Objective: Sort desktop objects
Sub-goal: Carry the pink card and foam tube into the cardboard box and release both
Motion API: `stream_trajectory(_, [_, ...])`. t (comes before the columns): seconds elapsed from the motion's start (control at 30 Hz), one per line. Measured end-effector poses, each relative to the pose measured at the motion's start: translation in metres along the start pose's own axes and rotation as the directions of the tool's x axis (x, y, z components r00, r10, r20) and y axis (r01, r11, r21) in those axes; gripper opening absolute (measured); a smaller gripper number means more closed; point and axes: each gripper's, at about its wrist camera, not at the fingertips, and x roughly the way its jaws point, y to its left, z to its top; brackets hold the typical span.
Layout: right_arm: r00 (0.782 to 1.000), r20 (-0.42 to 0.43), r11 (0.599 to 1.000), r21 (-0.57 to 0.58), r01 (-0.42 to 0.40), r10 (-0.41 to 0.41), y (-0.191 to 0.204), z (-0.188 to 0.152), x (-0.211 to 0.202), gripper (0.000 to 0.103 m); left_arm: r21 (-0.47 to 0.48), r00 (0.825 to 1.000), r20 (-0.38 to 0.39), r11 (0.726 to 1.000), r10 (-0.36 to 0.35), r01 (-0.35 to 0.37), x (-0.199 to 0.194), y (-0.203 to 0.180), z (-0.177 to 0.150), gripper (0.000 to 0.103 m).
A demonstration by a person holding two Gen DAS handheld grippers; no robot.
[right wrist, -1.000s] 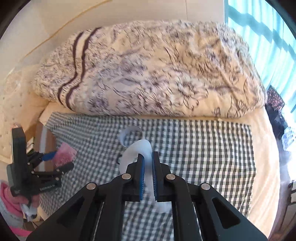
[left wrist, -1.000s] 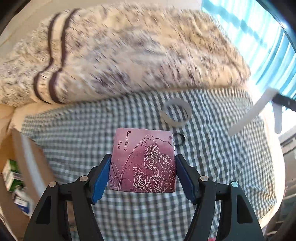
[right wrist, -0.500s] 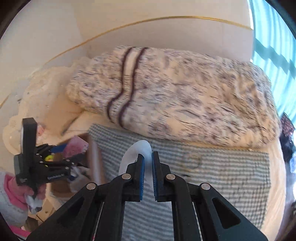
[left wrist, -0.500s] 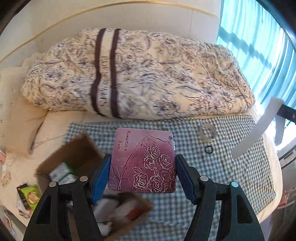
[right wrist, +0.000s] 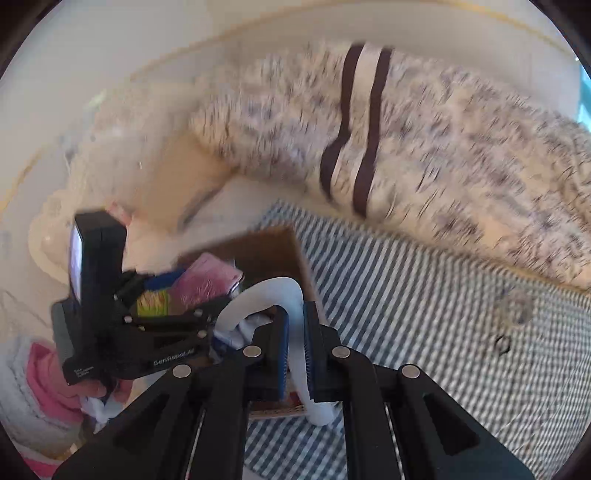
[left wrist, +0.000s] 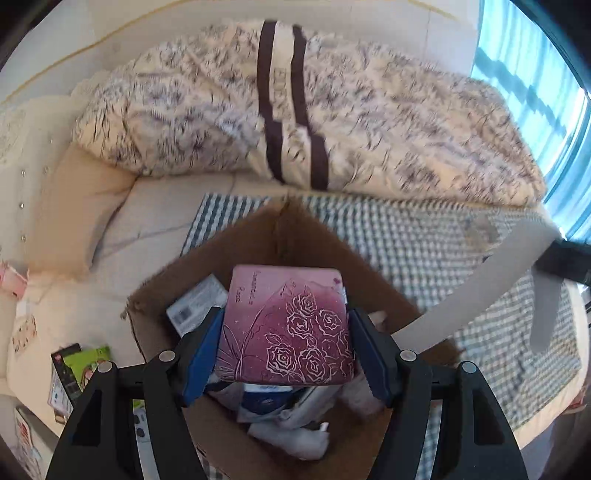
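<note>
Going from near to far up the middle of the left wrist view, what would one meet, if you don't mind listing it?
Left gripper → pink rose-printed box held between its fingers → far corner of the cardboard box → checked cloth → patterned duvet → pale wall.

My left tongs (left wrist: 286,345) are matt black plastic with blue rubbery pads (left wrist: 201,350) and small bright metal pins. They hold a pink card (left wrist: 286,325) with a smooth, faintly glossy face and pale line-drawn roses. Below it I see a raw brown cardboard box (left wrist: 314,236), dull and fibrous. The checked cloth (left wrist: 424,236) looks woven; the quilt (left wrist: 369,122) is soft printed fabric. The white strip (right wrist: 299,373) in my right tongs (right wrist: 295,343) looks like smooth plastic.
</note>
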Motion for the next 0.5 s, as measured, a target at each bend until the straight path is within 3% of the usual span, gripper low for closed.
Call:
stream_trajectory(0.07, [0.998, -0.058, 0.999, -0.028, 0.027, -0.029, 0.01, -0.009, 0.025, 0.009, 0.014, 0.999, -0.038, 1.0, 0.008, -0.008, 0.013, 0.002, -0.008, 0.071])
stream_trajectory(0.1, [0.996, -0.076, 0.998, -0.037, 0.043, -0.045, 0.014, -0.012, 0.035, 0.015, 0.024, 0.999, -0.04, 0.999, 0.023, -0.022, 0.016, 0.002, -0.01, 0.071])
stream_trajectory(0.13, [0.994, -0.087, 0.997, -0.042, 0.065, -0.068, 0.017, -0.015, 0.041, 0.015, 0.036, 0.998, -0.042, 0.998, 0.043, -0.042, 0.017, 0.002, -0.012, 0.077])
stream_trajectory(0.17, [0.991, -0.092, 0.995, -0.041, 0.089, -0.092, 0.018, -0.017, 0.046, 0.016, 0.044, 0.998, -0.048, 0.998, 0.051, -0.049, 0.017, 0.003, -0.012, 0.089])
stream_trajectory(0.27, [0.987, -0.105, 0.992, -0.016, 0.123, -0.124, 0.017, -0.016, 0.05, 0.048, 0.059, 0.998, -0.032, 0.997, 0.05, -0.048, 0.011, 0.004, -0.008, 0.097])
stream_trajectory(0.5, [0.995, -0.05, 0.995, 0.045, 0.087, -0.084, 0.002, -0.003, 0.031, 0.058, 0.061, 0.997, -0.01, 0.995, 0.081, -0.08, 0.005, 0.004, 0.004, 0.098])
